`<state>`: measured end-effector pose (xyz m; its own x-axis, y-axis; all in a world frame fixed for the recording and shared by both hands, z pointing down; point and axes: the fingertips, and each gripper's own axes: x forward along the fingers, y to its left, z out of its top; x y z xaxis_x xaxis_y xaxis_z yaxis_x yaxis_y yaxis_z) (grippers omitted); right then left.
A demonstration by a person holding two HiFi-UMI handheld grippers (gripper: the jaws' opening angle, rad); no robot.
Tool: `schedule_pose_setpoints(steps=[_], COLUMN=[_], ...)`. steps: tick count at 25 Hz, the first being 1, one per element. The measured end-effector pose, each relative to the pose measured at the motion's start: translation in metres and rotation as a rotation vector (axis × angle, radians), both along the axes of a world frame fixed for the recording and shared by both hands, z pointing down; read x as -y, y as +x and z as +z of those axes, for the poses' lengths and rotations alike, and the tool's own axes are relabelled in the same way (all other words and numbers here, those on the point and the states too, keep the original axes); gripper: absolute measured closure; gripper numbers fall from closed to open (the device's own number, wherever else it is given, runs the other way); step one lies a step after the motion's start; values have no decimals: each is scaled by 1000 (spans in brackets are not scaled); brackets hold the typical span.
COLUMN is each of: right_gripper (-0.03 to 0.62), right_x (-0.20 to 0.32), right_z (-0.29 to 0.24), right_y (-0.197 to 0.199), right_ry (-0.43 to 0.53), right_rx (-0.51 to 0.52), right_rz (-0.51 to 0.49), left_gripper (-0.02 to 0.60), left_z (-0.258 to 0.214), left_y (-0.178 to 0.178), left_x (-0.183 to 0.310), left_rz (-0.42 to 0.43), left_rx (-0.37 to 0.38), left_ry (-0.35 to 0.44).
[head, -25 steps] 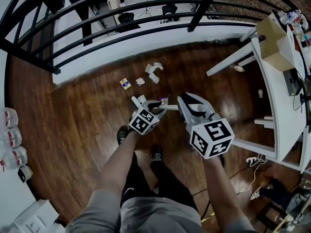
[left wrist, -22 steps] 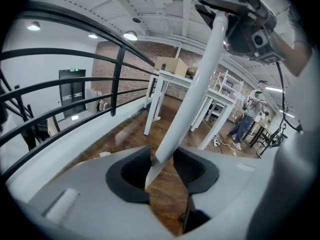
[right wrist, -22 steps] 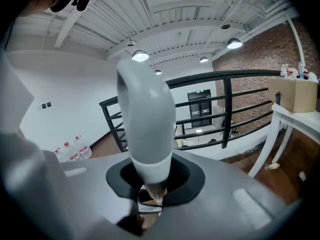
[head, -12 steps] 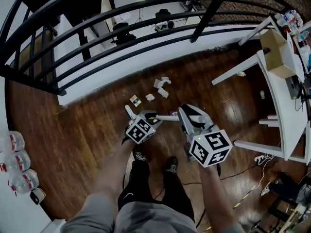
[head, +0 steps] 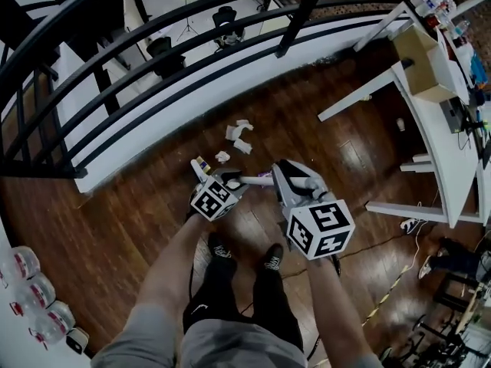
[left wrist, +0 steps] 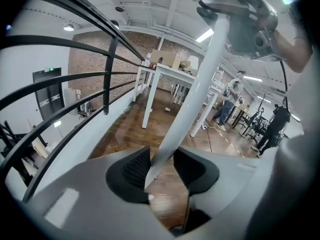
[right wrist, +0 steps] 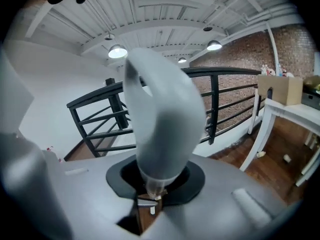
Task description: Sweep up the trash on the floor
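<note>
Trash (head: 239, 133) lies on the floor (head: 138, 205) just beyond the left claw (head: 219, 173) and right claw (head: 280, 176) in the head view; we judge sweeping not yet begun. The left gripper view shows that claw pinching a white pole (left wrist: 190, 99), jaws just eased slightly wider. The right gripper view shows the other clamped on a grey handle (right wrist: 157, 119). Next we must bring the tool's unseen working end behind it.
</note>
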<state>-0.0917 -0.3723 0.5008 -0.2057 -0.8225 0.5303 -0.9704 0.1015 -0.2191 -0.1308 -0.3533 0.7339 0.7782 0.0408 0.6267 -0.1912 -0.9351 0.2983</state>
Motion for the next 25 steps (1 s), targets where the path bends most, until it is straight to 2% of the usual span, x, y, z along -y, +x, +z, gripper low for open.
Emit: schedule_pose_setpoints(steps=[7,12,16,20,25], right_gripper=[545,543,544,544,545], right_x=[-27,-62,-94,-137,-203], right_z=[-10,-18,-38,-66,-102], right_y=[54,86,123,172,245], right_ry=[-12,2,51,120,199], right_rx=[-12,36,81,102,112], right_rz=[123,170,212,241,303], left_gripper=[433,433,434,434,434], left_z=[-8,-18,-40,-70,-105], left_y=[59,82,106,151,226], left_x=[-23,-50,-69,-100,-156], left_rz=[121,207,247,276,292], left_rx=[-39,-3,15,19,-4], left_ry=[-9,14,57,104,144])
